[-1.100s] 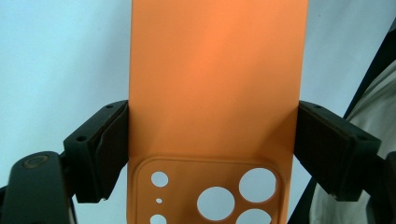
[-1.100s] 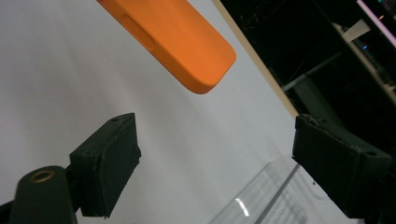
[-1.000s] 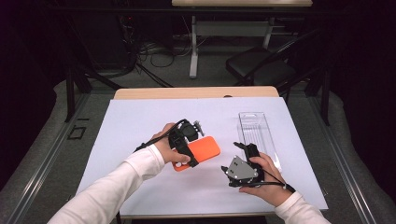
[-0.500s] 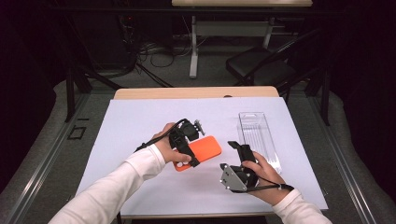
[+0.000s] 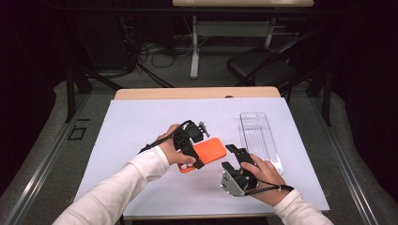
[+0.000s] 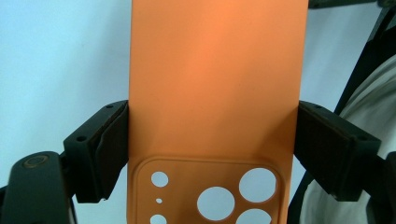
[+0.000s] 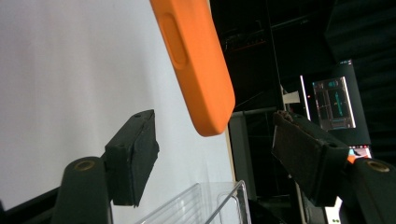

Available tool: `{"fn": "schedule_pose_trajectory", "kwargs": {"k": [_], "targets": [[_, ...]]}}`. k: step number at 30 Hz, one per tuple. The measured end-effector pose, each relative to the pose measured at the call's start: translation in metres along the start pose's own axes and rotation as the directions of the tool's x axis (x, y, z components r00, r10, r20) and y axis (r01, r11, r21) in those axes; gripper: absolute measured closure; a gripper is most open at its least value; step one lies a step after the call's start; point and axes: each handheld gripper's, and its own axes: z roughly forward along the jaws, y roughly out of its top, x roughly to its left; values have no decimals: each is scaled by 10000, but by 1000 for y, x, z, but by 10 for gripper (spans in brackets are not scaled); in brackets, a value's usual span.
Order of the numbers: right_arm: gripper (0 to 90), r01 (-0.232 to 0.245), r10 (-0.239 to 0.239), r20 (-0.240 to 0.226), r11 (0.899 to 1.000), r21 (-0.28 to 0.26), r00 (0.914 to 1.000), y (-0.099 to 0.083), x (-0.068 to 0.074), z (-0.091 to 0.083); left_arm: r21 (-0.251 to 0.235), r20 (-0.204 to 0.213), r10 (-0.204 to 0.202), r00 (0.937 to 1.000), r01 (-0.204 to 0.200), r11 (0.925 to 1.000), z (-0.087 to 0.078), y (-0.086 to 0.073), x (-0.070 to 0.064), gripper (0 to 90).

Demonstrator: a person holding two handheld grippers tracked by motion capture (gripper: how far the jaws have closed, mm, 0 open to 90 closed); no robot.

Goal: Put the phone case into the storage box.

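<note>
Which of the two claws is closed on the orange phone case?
The left claw: its jaws press both long edges of the orange phone case. The right claw stands open, its jaws apart from the case's end.

The orange phone case [image 5: 207,152] is a smooth, matte shell with round camera holes at one end. It sits just left of the clear plastic box [image 5: 259,138], lifted off the white sheet, clamped by its long edges.

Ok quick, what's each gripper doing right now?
Left gripper: closed on the orange phone case.
Right gripper: open, holding nothing, near the case's end.
</note>
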Motion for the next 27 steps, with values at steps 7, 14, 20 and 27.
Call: {"fn": "schedule_pose_trajectory", "kwargs": {"k": [7,14,20,27], "targets": [[362,332,-330,179,9994,-101,9993,-2,1,3,51,55,72,10000,-73,10000,0,3,-3,158],[382,468,-469,238,9989,50,9986,-1,2,5,70,103,158,9998,-159,9998,1,5,-6,158],[400,526,-523,244,9985,-124,9983,0,3,7,31,153,188,9997,-189,9998,1,6,-8,158],[432,441,-439,107,9987,-241,9990,1,2,8,62,237,285,9993,-287,9996,1,9,-11,158]]}}
